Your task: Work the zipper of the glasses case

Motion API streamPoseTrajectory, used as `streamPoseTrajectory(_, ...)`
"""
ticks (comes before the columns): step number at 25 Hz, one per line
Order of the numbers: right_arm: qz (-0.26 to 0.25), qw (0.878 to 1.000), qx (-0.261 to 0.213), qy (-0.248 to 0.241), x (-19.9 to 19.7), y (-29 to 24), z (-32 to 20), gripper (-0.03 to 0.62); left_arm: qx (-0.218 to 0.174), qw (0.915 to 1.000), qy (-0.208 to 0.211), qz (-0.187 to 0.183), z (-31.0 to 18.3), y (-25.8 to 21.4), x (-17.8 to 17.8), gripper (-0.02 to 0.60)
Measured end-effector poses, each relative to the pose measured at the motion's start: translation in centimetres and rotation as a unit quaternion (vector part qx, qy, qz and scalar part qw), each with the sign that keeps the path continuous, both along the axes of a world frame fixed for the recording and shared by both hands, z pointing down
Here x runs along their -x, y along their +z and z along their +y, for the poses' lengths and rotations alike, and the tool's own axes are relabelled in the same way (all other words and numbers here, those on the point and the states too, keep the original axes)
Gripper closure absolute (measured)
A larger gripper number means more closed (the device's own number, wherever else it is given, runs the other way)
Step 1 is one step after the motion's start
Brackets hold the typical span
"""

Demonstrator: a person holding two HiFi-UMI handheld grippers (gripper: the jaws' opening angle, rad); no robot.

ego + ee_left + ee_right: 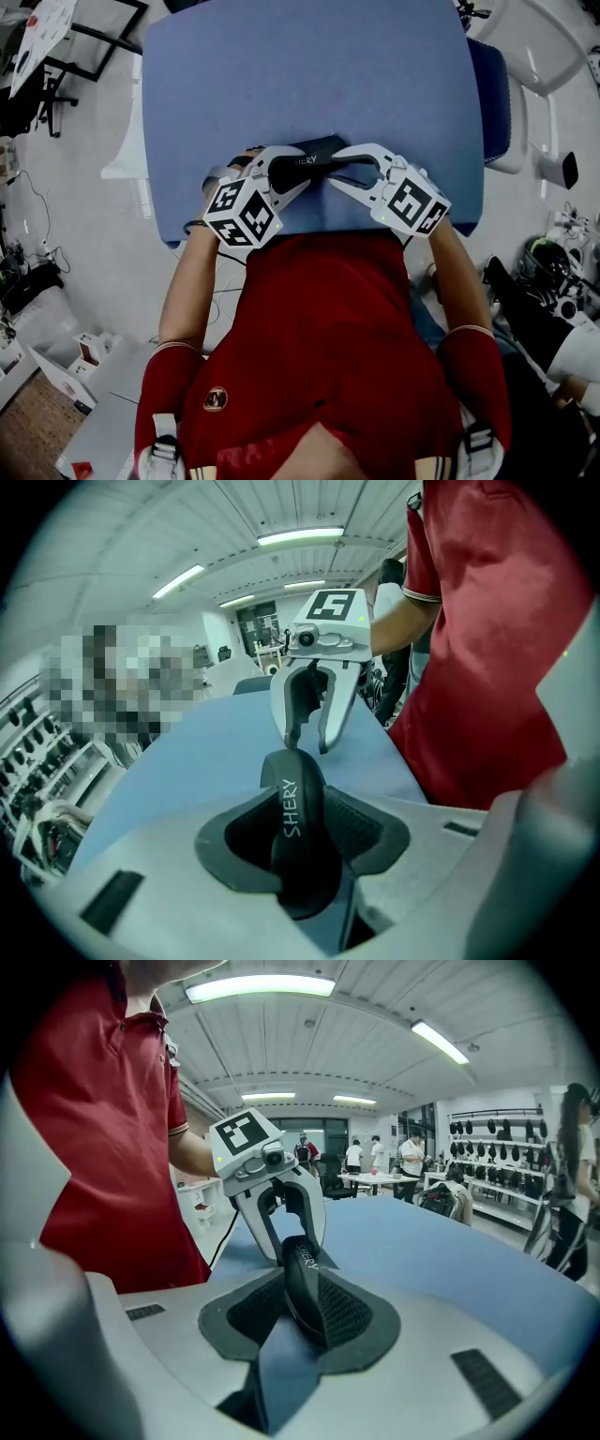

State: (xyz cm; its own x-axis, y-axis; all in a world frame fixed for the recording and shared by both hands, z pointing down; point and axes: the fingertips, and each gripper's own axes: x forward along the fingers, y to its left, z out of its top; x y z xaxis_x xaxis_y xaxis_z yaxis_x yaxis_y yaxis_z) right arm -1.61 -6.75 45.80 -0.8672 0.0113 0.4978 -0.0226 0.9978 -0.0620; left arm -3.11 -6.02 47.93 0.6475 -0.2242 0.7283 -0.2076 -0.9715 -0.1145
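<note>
Black glasses case (309, 161): smooth, elongated shell, rounded ends, white lettering on top. Lying flat near the front edge of the matte blue table (309, 66), just ahead of a red shirt (319, 309). Left gripper (298, 167): white moulded fingers spread astride one end, dark cross-hatched pads (361, 827) flanking it without clamping. Right gripper (342, 169): closed on the opposite end, textured faces pressed to both flanks. Black-and-white marker cube (242, 211) behind each.

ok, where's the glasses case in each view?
Head view: glasses case at centre, near the front edge of the blue table.
Left gripper view: case low centre, between the jaws.
Right gripper view: case low centre, between the jaws.
Shared landmark: the blue table under it.
</note>
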Motion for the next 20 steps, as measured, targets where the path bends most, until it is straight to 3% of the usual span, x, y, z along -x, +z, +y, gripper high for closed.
streamPoseTrajectory(13,0.049,0.992,-0.039,-0.112,-3.2,1.7,-7.0,0.507,0.004,0.9982,-0.059,0.003,-0.5,-0.1,-0.1,0.449)
streamPoseTrajectory(17,0.071,0.977,-0.074,-0.186,-2.3,3.3,-7.6,0.508,-0.003,0.9976,-0.069,0.008,-0.1,0.1,0.1,0.449)
streamPoseTrajectory(20,0.093,0.956,-0.114,-0.255,-1.7,4.7,-7.2,0.508,-0.006,0.9974,-0.071,0.008,0.1,0.3,0.3,0.449)
